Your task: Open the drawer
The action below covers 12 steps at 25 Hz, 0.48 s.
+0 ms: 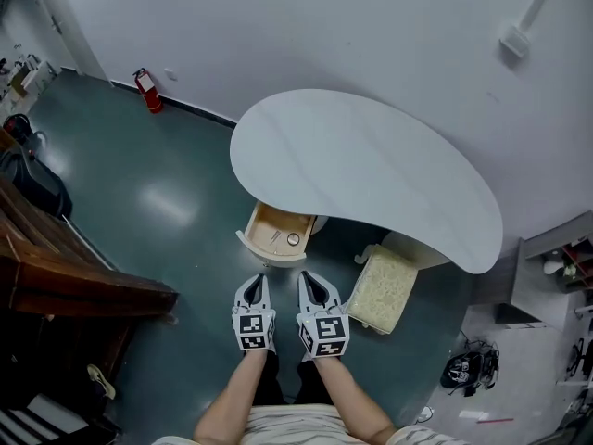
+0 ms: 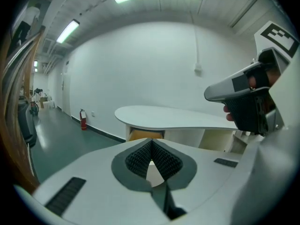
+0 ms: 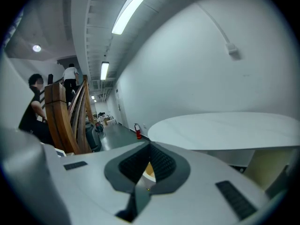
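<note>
Pale wood for the drawer (image 1: 275, 235) in the head view: pulled out from under the near left edge of the white curved table (image 1: 371, 174), standing open, with a small round thing inside. Just right of it, against the table's near edge, a cream cushioned stool (image 1: 382, 290). On the near side of the table, short of the drawer and not touching it, the left gripper (image 1: 259, 282) and right gripper (image 1: 310, 278) side by side, both narrowed to a point. Far beyond the table's left end, by the wall, a red fire extinguisher (image 1: 146, 91). From the left gripper view: jaws pressed together at the tips with nothing between them, aimed toward the table (image 2: 173, 116), the tan drawer (image 2: 145, 135) showing just under its top; to the right, the right gripper (image 2: 248, 97) held level alongside. From the right gripper view: jaws likewise clenched and empty, a sliver of the drawer (image 3: 149, 171) showing below their tips, the table (image 3: 225, 130) spreading ahead and to the right, and curved wooden furniture (image 3: 65, 116) well off to the table's left.
</note>
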Available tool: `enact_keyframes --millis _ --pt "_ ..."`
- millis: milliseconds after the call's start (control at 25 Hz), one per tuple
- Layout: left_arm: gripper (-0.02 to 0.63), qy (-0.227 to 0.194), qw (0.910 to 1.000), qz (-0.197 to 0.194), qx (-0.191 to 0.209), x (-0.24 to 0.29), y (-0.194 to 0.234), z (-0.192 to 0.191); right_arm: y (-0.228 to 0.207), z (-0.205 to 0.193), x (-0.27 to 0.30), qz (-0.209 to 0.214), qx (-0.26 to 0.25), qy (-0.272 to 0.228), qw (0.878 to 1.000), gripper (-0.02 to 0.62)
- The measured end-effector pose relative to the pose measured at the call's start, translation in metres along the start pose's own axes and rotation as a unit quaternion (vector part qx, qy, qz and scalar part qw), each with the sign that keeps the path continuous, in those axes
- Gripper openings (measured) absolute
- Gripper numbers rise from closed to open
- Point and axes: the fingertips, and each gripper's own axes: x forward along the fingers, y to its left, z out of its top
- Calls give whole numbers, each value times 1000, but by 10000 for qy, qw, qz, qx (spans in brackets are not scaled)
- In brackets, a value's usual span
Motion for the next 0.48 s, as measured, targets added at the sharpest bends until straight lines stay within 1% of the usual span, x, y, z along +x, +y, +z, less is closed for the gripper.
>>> enact_keyframes --millis 120,320,360,480 --pt "3 -36 9999 -93 130 -10 -11 23 2 18 -5 149 -93 -94 9998 14" --pt "5 -152 9985 -391 348 -28 -32 55 7 51 -20 341 -269 -287 9986 14" --pt "3 -182 9984 -406 359 -33 -34 60 10 55 -24 360 -284 -295 9985 14" --pt "4 -290 9985 -408 232 -47 -38 79 16 62 -35 407 -248 -289 9984 14"
